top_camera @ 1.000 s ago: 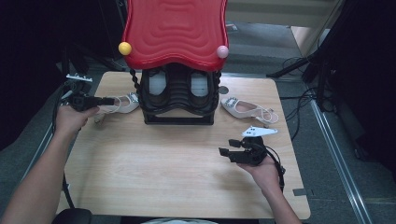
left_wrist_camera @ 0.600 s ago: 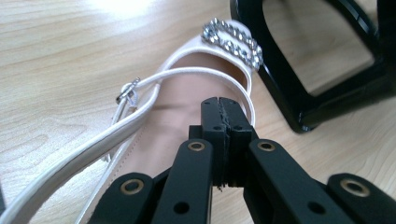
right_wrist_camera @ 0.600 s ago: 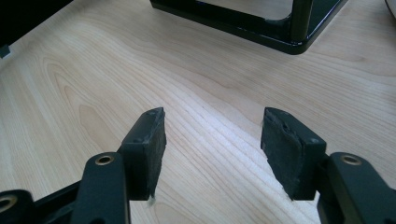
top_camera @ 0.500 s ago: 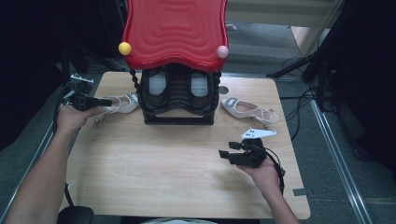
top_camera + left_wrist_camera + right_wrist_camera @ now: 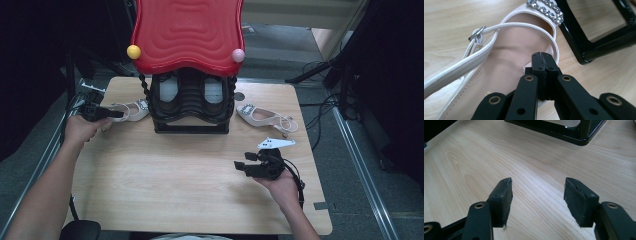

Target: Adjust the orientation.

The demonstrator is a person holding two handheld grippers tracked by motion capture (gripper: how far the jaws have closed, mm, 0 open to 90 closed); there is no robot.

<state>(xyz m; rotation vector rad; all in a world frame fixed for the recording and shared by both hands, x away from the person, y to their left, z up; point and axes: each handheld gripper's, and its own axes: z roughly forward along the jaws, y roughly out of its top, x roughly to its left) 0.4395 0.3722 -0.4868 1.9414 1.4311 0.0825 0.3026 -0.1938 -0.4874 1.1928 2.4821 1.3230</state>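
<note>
At the left edge of the high view, the left gripper [image 5: 119, 114] is seen closed, with nothing visibly pinched, over the insole of the sandal [image 5: 131, 110] lying just beside the black rack [image 5: 190, 127] on the worktop [image 5: 165, 180], while the right gripper [image 5: 241, 165] is held open; the sandal is judged light and its strap [image 5: 474, 58] flexible, so the firmer side rim should be gripped.

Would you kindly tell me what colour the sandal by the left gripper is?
The sandal is pale cream-white with a rhinestone buckle, clearest in the left gripper view.
</note>
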